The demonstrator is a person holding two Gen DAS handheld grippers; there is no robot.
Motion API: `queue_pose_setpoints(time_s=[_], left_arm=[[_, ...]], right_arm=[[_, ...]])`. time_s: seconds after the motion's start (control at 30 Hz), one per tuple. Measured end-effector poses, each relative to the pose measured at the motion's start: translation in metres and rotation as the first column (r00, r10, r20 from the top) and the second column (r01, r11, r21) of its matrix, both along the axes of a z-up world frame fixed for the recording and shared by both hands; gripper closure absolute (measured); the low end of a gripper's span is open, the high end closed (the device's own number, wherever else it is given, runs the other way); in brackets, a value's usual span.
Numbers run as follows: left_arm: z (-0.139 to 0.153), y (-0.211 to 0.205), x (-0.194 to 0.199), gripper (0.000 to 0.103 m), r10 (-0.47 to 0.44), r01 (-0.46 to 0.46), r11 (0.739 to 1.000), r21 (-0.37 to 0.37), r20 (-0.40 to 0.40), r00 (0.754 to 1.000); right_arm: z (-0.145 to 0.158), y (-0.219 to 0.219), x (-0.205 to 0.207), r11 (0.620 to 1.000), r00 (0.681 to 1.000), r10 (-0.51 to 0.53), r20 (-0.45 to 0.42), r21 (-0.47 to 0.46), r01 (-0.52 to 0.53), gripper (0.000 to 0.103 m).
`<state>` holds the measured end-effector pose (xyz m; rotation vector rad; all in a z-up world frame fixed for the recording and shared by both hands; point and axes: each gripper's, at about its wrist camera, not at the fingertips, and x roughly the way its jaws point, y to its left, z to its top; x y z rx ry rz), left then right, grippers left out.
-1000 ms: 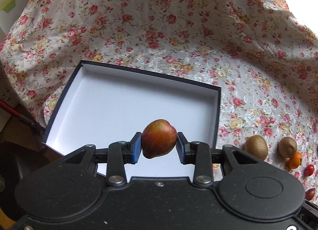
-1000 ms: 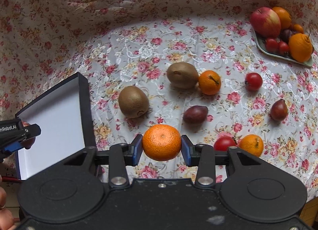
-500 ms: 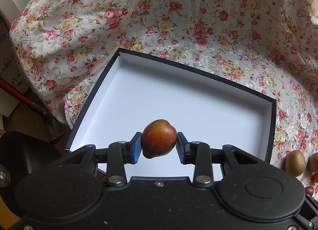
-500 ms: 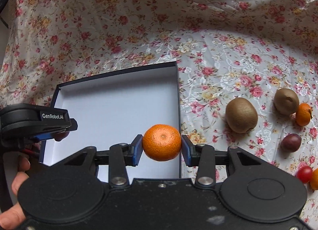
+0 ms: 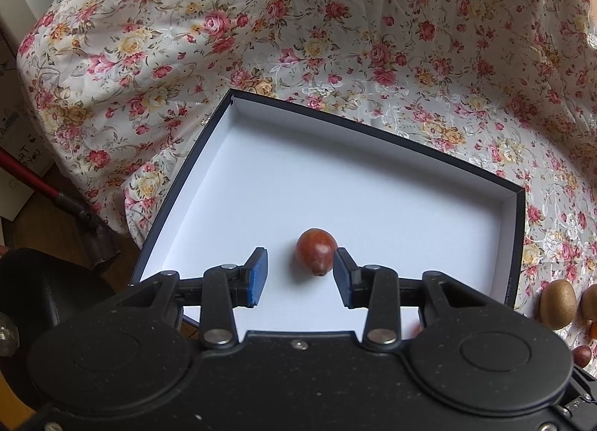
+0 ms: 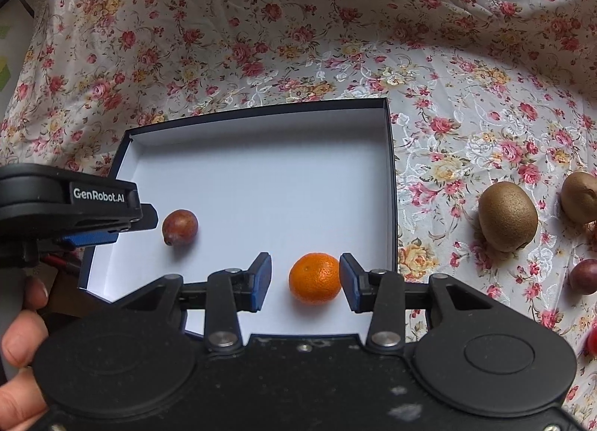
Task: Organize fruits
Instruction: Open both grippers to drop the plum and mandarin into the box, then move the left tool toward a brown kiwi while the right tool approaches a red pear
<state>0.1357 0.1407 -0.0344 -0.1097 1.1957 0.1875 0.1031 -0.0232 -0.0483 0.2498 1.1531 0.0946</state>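
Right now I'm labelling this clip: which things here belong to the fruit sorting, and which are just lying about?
Job: box; mandarin; reddish fruit; kiwis; both open hand-held grippers.
Lying about: red-handled tool; floral cloth.
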Motion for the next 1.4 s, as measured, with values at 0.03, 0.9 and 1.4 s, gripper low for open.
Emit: queue_pose_setpoints(time_s=[0.03, 0.9, 1.4], left_arm=[[0.000, -0.001, 0.000, 0.054, -0.004, 0.004, 1.000, 0.000, -0.003, 1.000], [0.009, -0.126, -0.016, 0.054, -0.266, 0.266, 0.964, -0.022, -0.020, 0.964], [0.002, -0.197, -0.033, 0.054, -0.385, 0.384, 0.923, -0.036, -0.049, 0.922]], right_arm=[[0.000, -0.001, 0.000, 1.000, 1.000, -0.002, -0.003, -0.002, 0.002, 0.059], [0.019, -0.094, -0.033, 0.986, 0.984, -0.166, -0.068, -0.040, 0.163, 0.059], [0.026, -0.210, -0.064, 0.901, 0.891, -0.433, -0.137, -0.032, 0.433, 0.059]])
